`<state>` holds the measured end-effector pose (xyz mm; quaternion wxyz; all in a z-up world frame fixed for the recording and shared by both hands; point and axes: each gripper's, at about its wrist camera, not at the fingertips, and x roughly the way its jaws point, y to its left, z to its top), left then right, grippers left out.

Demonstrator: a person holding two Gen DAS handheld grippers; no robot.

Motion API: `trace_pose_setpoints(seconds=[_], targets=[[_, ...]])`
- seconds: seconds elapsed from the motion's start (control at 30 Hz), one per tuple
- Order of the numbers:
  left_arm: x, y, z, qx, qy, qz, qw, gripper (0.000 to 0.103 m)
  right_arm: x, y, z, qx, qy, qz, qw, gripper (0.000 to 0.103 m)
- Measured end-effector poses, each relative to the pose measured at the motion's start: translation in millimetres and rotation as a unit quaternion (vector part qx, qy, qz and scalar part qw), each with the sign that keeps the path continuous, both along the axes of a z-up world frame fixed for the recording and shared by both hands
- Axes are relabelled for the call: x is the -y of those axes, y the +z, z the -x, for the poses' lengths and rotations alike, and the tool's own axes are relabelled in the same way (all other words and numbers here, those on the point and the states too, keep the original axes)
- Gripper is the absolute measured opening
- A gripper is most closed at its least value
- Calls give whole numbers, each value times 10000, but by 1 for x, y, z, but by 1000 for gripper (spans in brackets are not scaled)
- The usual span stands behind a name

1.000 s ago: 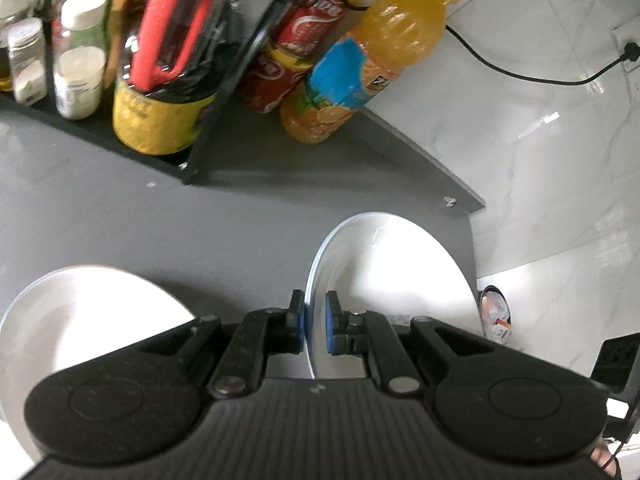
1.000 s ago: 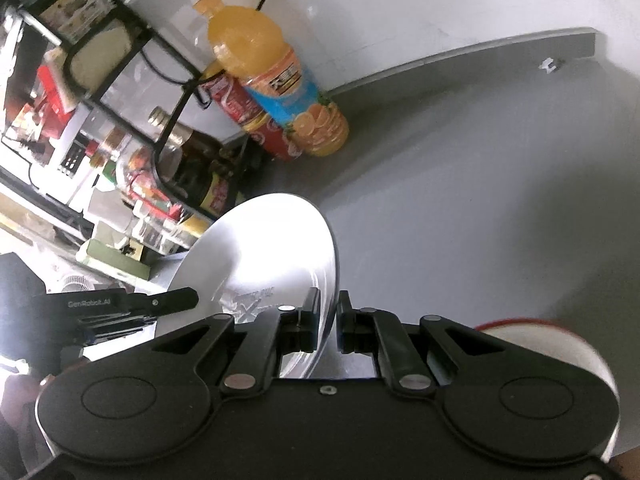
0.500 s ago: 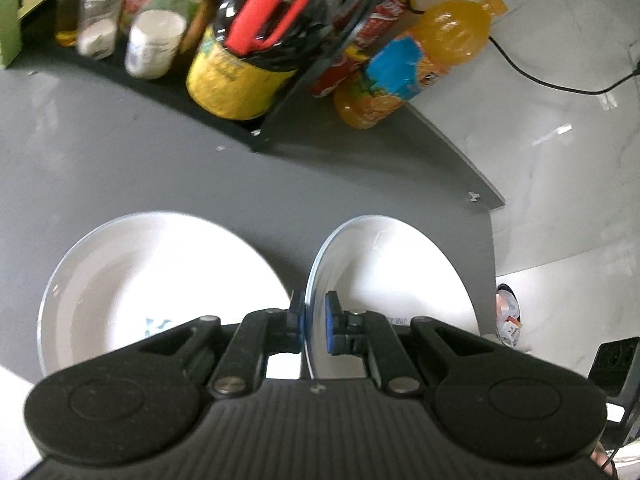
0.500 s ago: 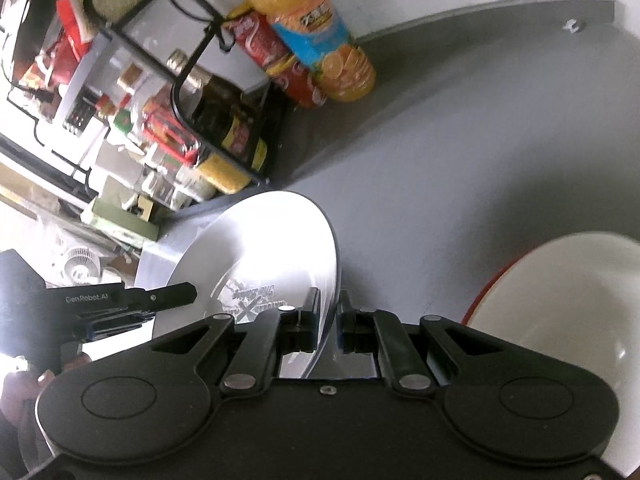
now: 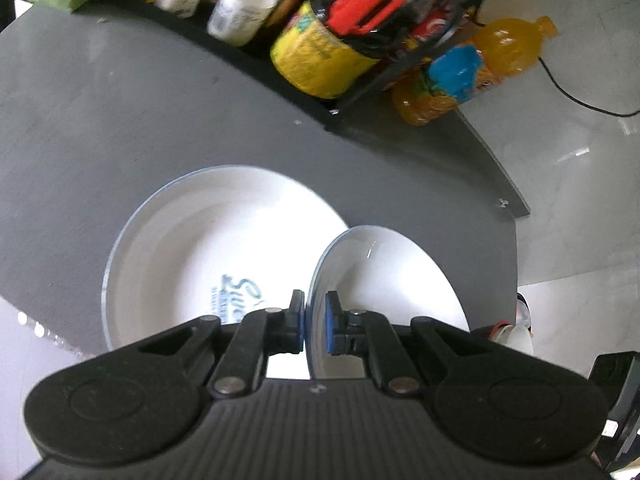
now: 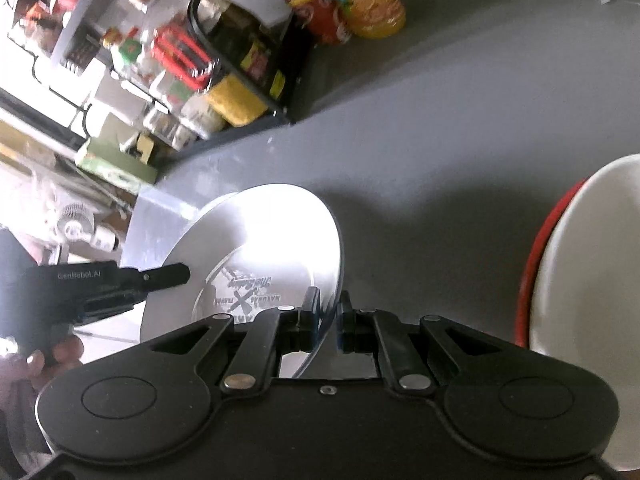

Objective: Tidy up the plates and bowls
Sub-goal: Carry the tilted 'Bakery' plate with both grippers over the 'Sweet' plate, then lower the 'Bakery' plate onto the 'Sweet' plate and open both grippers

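Currently | L gripper clamps small plate rim, right of big plate on counter | R gripper pinches printed plate, bowl far right | stacking not done, judging mid-task

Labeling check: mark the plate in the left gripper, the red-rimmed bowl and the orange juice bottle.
held plate [image 5: 384,280], left wrist view, inner face.
red-rimmed bowl [image 6: 592,264], right wrist view, white inside.
orange juice bottle [image 5: 460,76], left wrist view, blue label.
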<state>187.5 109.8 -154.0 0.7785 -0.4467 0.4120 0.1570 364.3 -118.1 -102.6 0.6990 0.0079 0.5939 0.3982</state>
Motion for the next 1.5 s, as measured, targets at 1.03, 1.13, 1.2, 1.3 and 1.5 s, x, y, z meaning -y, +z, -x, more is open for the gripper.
trace_pose_setpoints(seconds=[1.03,1.13,1.2,1.3,1.5], targets=[[-22,-45,19,-745,278,-385,9961,18,-59,-11,42,459,525,603,9957,9],[-24,-44,17,-818,284,-370,9956,18,-61,-12,43,477,489,644,9956,8],[-24,-42,15,-956,231,-428,9942,18,-62,-11,46,496,482,647,9955,8],[-22,-35,14,-1152,139,-665,9910,18,-65,-11,50,534,495,653,9952,7],[-29,-20,19,-1081,87,-638,9921,29,-64,-10,51,560,435,641,9954,7]])
